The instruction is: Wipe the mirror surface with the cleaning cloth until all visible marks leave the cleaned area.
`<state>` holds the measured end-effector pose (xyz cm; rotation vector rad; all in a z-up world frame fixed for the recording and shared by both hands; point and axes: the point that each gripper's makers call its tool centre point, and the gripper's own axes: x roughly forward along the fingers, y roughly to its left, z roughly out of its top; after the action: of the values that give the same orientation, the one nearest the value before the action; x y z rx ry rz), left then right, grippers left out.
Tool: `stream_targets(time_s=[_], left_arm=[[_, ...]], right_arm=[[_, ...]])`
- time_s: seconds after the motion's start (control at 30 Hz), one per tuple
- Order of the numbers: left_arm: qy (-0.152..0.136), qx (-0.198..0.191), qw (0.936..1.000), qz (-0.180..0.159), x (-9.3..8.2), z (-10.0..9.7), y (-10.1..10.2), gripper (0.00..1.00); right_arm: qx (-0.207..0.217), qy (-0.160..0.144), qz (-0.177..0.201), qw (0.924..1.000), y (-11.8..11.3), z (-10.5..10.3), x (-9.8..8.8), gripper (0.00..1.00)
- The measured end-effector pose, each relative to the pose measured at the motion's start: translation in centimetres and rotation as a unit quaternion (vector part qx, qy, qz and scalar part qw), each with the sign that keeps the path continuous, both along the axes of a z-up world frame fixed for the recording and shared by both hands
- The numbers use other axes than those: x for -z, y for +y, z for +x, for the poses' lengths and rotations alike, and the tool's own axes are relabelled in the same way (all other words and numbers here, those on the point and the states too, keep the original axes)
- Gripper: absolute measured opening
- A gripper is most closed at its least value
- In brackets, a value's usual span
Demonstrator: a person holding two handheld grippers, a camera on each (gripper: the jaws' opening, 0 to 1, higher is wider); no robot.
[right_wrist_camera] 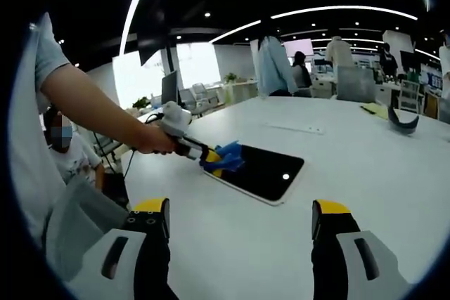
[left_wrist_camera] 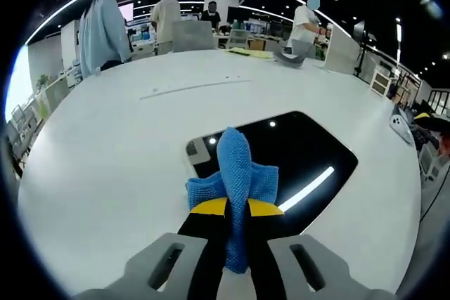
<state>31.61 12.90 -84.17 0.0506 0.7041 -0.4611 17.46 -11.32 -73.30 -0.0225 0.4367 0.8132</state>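
The left gripper (left_wrist_camera: 235, 226), with its yellow-tipped black jaws pressed together, is pinching a blue knitted cleaning cloth (left_wrist_camera: 235, 173), whose folds are bunching up and out ahead of the jaw tips. Just beyond the cloth, a dark, glossy rectangular mirror with rounded corners and a pale rim (left_wrist_camera: 309, 152) is lying flat on the wide white table (left_wrist_camera: 105, 159), reflecting ceiling light strips. In the right gripper view the same left gripper (right_wrist_camera: 211, 154) is reaching in from the left, held by the person's bare forearm (right_wrist_camera: 98, 107), and the cloth (right_wrist_camera: 226, 156) is sitting at the near-left corner of the mirror (right_wrist_camera: 264, 170). The mirror's long axis is running away from that corner, ahead and to the right of the left gripper, so the wiping stroke would likely need to travel along that line across the glass. The right gripper (right_wrist_camera: 239, 226) is standing with jaws spread wide and holding nothing, well apart from the mirror on its near side, so the left one is clearly the nearer. Whether the cloth is actually pressing on the glass or hovering just over it is hard to tell, since the cloth is hiding the contact point. No marks on the mirror can be made out; the dark surface and reflections are masking any smudges. Several people are standing at desks beyond the table.
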Motion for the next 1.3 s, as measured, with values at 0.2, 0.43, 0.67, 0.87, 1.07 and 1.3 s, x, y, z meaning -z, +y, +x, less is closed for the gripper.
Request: stream_targets(time_s=[0.2,0.43,0.67,0.87,1.07,1.3], left_arm=[[0.000,-0.003,1.0000,0.003,-0.1,-0.5,-0.1,0.07],[0.001,-0.006,0.9999,0.009,-0.1,-0.9,-0.1,0.08],[-0.002,-0.009,0.9999,0.011,-0.1,-1.5,-0.2,0.08],[0.001,-0.011,0.9999,0.011,-0.2,-1.6,-0.2,0.08],[0.004,-0.011,0.9999,0.012,-0.1,-1.6,-0.2,0.08],[0.012,-0.002,0.9997,0.020,-0.1,-1.6,-0.2,0.08]], right_arm=[[-0.002,0.002,0.004,1.0000,0.0,-0.1,0.1,0.82],[-0.003,0.002,0.007,1.0000,-0.3,-0.2,0.1,0.82],[-0.001,0.002,0.010,0.9999,-0.7,-0.1,0.2,0.82],[-0.005,0.003,0.008,0.9999,-0.8,-0.2,0.3,0.82],[-0.008,0.005,0.006,0.9999,-1.1,-0.1,0.3,0.82],[-0.003,0.007,0.012,0.9999,-1.2,0.5,0.1,0.82]])
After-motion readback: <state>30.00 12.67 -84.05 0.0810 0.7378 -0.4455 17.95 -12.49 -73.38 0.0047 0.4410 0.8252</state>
